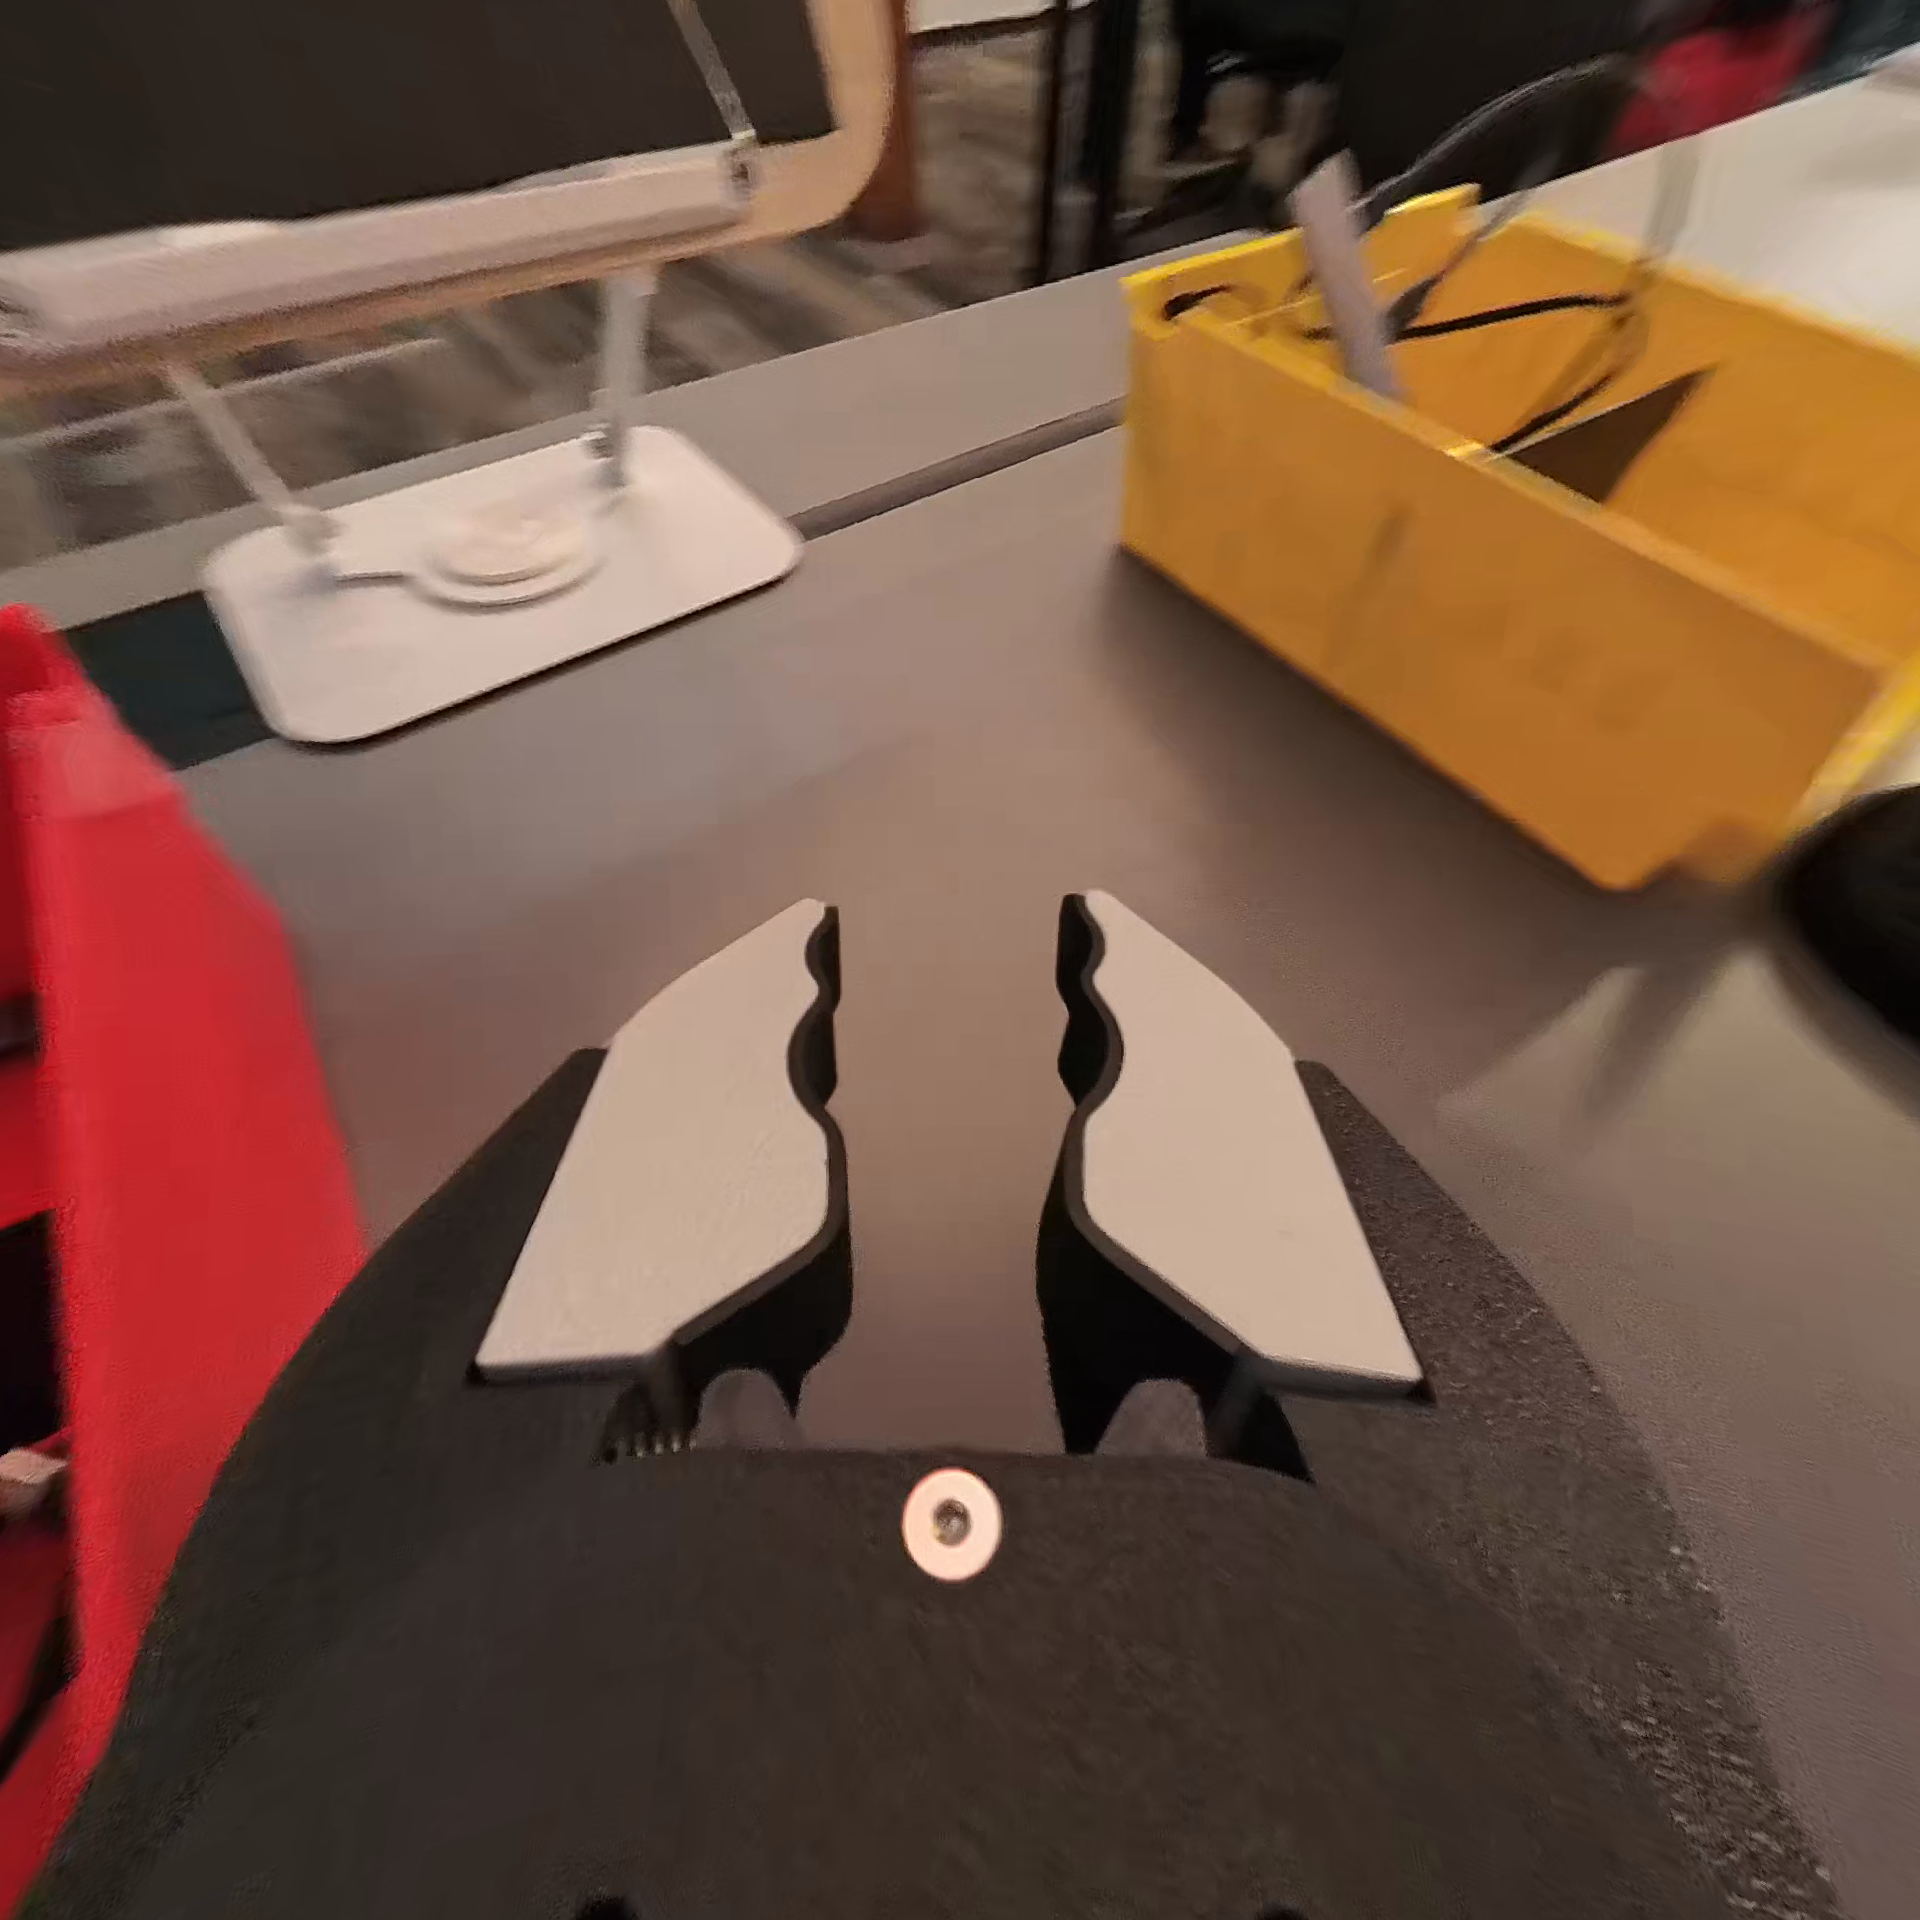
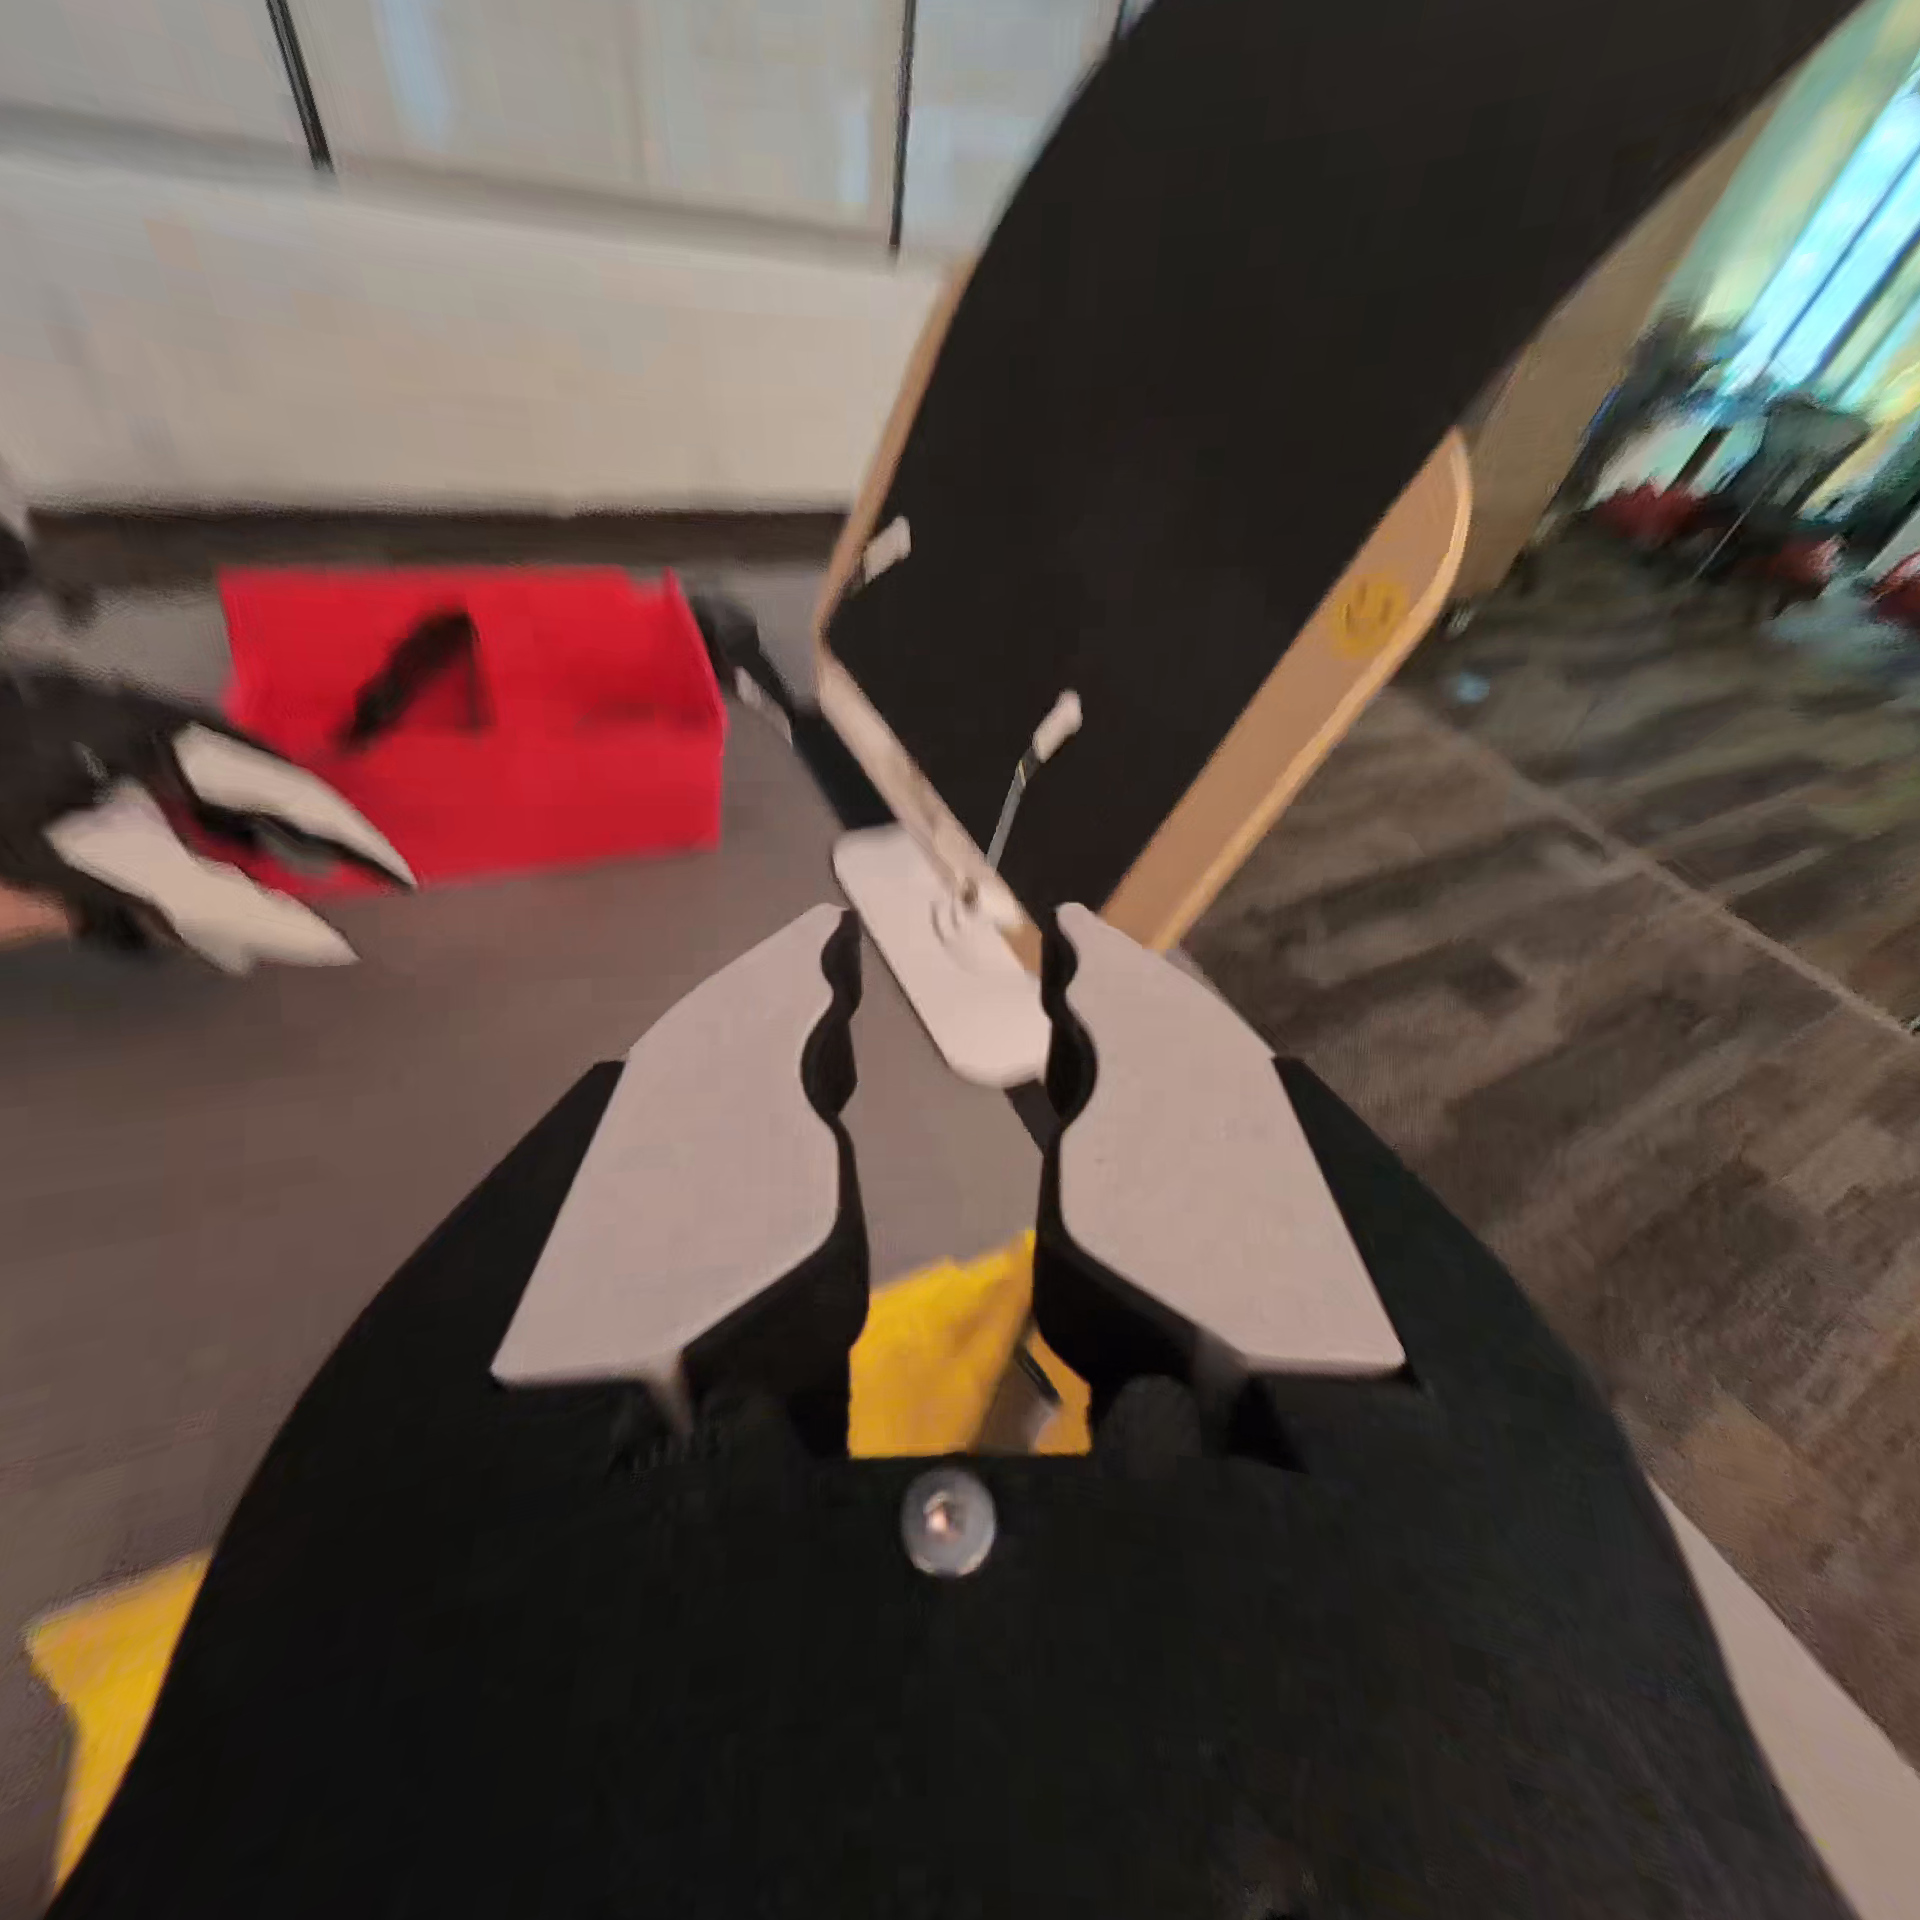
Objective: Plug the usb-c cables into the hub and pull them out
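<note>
My left gripper (image 1: 945,920) is open and empty, low over the grey table (image 1: 935,727). A yellow bin (image 1: 1455,582) at the right holds black cables (image 1: 1538,312) and a grey stick-like piece (image 1: 1351,281). My right gripper (image 2: 954,925) is open and empty, held above the yellow bin (image 2: 935,1340), which shows between its fingers. The left gripper also shows in the right wrist view (image 2: 301,883) at the far left, in front of a red bin (image 2: 540,717). I cannot make out a hub in either blurred view.
A white stand with a flat base (image 1: 499,592) carries a tilted dark panel with a pale wooden rim (image 1: 416,104); it also shows in the right wrist view (image 2: 966,956). The red bin (image 1: 125,1039) is close at my left. A dark round object (image 1: 1860,914) sits at the right edge. There is about 30 cm between the tips of the two grippers.
</note>
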### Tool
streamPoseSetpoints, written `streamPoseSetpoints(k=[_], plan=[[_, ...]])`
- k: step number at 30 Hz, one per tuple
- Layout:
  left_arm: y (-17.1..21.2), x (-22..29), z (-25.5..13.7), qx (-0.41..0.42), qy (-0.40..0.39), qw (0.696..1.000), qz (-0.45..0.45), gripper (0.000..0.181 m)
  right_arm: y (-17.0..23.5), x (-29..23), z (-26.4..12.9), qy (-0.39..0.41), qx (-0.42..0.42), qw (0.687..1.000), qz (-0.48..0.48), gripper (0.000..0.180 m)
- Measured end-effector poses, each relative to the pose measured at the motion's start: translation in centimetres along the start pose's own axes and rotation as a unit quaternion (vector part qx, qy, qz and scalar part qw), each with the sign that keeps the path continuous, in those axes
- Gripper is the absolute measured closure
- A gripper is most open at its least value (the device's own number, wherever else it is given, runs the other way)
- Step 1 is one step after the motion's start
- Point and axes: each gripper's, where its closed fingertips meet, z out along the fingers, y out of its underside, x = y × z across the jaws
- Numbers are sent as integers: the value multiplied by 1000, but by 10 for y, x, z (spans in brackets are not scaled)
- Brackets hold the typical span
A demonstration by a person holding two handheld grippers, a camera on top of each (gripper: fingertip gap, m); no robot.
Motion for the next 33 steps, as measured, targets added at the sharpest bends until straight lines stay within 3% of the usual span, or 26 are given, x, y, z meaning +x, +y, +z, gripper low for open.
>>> streamPoseSetpoints(k=[3,8,12,15,19,23,26,29,33], plan=[[8,-28,-2,-20,-102,994,18,141,-43,-45,-5,69,110,991,17,136],[9,-44,-6,-23,-162,986,22,140,-71,-133,7,175,219,959,-37,143],[8,-46,-8,-19,-171,985,19,139,-53,-150,57,224,110,967,-52,144],[6,-48,-10,-11,-172,985,14,137,-36,-165,86,203,84,974,-55,148],[2,-47,-16,1,-166,986,7,136,-25,-166,100,222,107,965,-88,154],[-17,-40,-35,33,-124,992,-17,136,-32,-182,103,161,129,978,-36,152],[-28,-41,-73,47,-86,993,-61,136,-21,-171,101,197,73,974,-82,145],[-11,-66,-113,-15,-71,995,-65,142,-9,-160,97,227,16,966,-125,140],[4,-110,-144,-122,-26,992,-1,150,2,-158,101,195,-11,976,-97,137]])
